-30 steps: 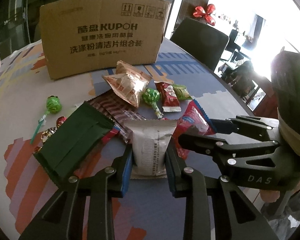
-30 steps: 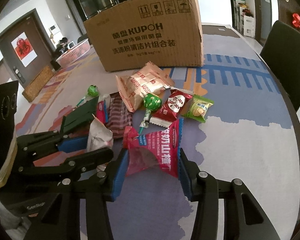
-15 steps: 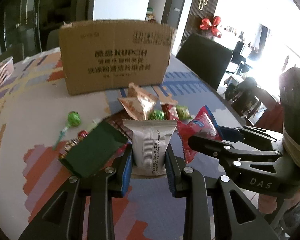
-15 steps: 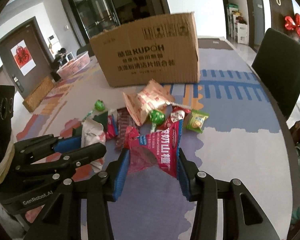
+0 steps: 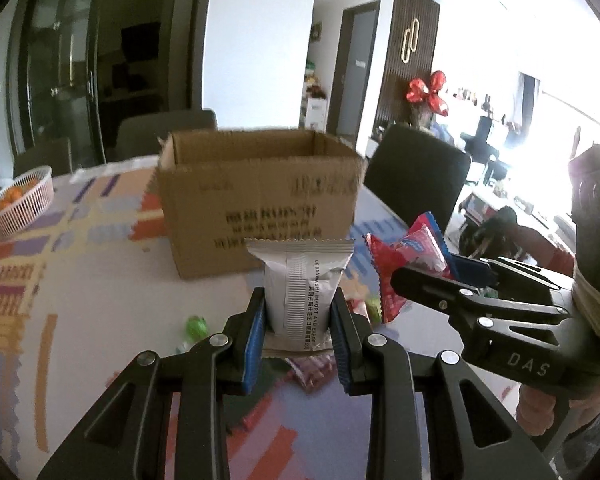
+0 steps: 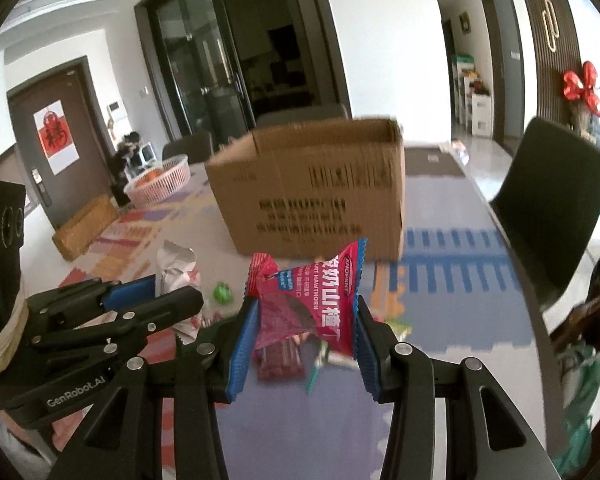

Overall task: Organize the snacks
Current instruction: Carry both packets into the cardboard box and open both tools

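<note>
Crinkly silver pouch pinched in left claw, glossy red packet pinched in right claw, corrugated cardboard box behind.

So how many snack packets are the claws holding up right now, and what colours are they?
Silver-white packets: 1, the silver-white packet in the left claw.
Red packets: 1, the red hawthorn packet in the right claw.
Total held: 2. More snacks lie blurred on the table below, too smeared to count.

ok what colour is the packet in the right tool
Red, with blue crimped edges and white lettering: the packet shows best in the right wrist view.
</note>
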`<state>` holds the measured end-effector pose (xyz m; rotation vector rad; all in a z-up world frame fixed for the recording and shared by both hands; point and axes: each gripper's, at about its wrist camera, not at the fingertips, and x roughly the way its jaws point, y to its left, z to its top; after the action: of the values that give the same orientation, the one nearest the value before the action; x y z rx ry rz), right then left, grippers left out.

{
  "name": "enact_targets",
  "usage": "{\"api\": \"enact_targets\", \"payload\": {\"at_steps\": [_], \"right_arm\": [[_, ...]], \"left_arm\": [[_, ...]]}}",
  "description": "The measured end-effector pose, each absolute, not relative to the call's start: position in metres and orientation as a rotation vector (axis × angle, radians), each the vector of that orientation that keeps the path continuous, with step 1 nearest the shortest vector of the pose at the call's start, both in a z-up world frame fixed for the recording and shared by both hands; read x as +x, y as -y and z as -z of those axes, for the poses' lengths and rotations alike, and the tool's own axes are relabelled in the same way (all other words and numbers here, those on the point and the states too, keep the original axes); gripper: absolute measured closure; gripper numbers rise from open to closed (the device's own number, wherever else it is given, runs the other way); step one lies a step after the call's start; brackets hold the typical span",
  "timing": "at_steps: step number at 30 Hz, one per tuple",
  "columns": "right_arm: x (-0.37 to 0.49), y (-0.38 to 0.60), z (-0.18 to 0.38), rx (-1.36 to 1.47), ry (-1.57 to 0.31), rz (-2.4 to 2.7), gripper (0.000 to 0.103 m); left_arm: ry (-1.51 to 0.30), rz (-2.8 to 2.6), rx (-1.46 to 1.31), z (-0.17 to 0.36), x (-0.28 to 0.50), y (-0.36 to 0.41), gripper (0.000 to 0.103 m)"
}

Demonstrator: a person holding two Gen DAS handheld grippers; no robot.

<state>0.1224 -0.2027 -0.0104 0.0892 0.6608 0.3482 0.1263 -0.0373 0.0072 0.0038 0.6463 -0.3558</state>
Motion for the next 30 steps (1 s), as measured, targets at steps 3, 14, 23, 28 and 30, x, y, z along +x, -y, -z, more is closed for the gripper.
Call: {"api": "enact_targets", "payload": {"at_steps": [3, 14, 23, 28, 30], "right_arm": [[0.133, 0.2, -0.006, 0.083, -0.618, -0.348, 0.057], [0.17, 0.192, -0.053, 0.079, -0.512, -0.344, 0.057], [0.215, 0.188, -0.076, 0.061, -0.492, -0.328, 0.057], [0.236, 0.185, -0.082, 0.046, -0.51, -0.324, 0.057], [0.249, 0.184, -0.08, 0.041, -0.527, -0.316, 0.057]], "left_arm": [[-0.611, 0.345, 0.004, -0.022, 0.134, 0.034, 0.073], [-0.515, 0.298, 0.038, -0.07, 0.17, 0.022, 0.073], [-0.521, 0.278, 0.037, -0.093, 0.216, 0.017, 0.073], [-0.567, 0.281, 0.032, -0.093, 0.247, 0.017, 0.073], [-0.579, 0.278, 0.038, -0.092, 0.259, 0.017, 0.073]]}}
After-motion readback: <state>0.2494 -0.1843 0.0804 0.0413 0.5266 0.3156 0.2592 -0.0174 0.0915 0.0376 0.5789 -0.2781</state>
